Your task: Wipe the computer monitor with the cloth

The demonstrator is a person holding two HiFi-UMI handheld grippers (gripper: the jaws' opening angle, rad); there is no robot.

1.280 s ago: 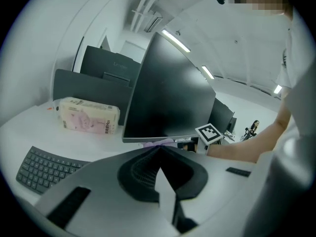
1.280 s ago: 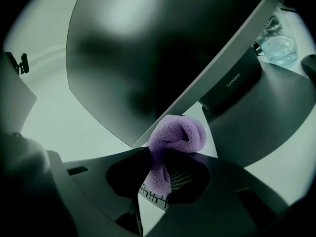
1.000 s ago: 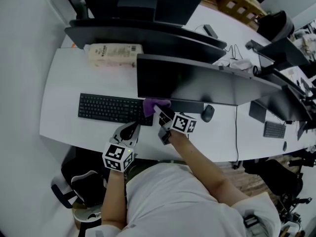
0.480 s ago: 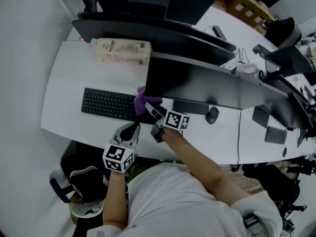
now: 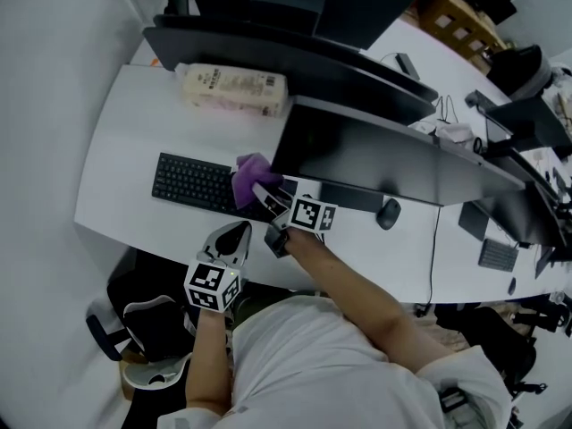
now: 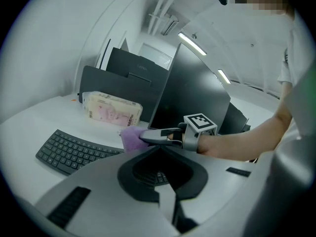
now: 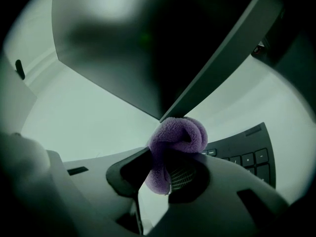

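Above white desk [image 5: 125,141], right gripper [image 5: 266,192] pinches cloth [image 5: 249,175] at monitor [image 5: 357,155] corner; left gripper [image 5: 239,232] pressed together.

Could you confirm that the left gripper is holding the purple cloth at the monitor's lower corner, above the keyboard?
Not quite: the right gripper view shows the right gripper shut on the purple cloth; the left gripper holds nothing. The rest stands: the purple cloth is at the monitor's lower corner, above the keyboard.

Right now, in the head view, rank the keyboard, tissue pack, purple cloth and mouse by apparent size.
1. keyboard and tissue pack: too close to rank, and the keyboard's right end is covered.
2. purple cloth
3. mouse
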